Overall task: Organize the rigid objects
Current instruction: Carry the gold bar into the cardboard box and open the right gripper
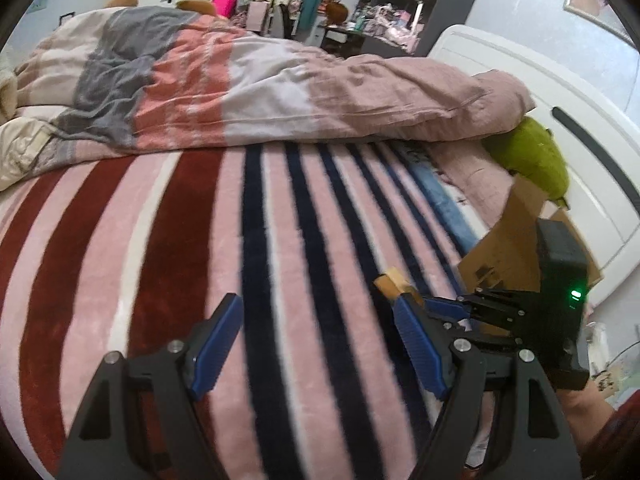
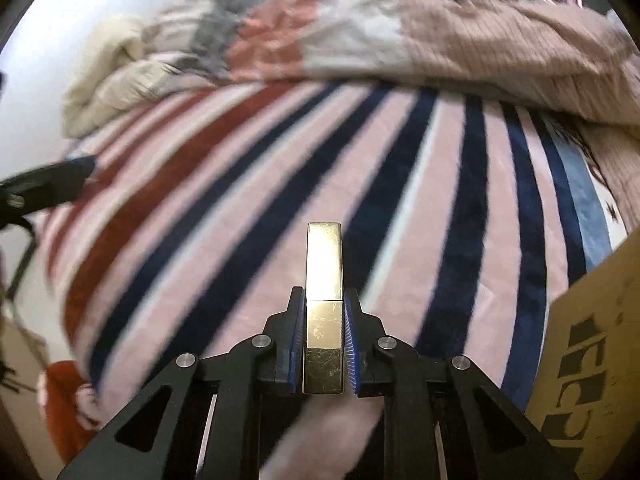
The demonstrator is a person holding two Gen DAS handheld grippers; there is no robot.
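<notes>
My right gripper (image 2: 323,304) is shut on a gold rectangular case (image 2: 324,280), held lengthwise above the striped blanket (image 2: 240,208). The case also shows in the left wrist view (image 1: 394,282), sticking out of the right gripper (image 1: 416,300), just left of a cardboard box (image 1: 508,248). The box also shows at the right edge of the right wrist view (image 2: 592,352). My left gripper (image 1: 316,312) is open and empty, low over the blanket (image 1: 200,240). Its dark finger shows at the far left of the right wrist view (image 2: 48,188).
A rumpled duvet (image 1: 248,84) lies across the far side of the bed. A green plush toy (image 1: 536,156) sits against the white headboard (image 1: 560,128) behind the box. Cluttered shelves and a desk (image 1: 384,12) stand beyond the bed.
</notes>
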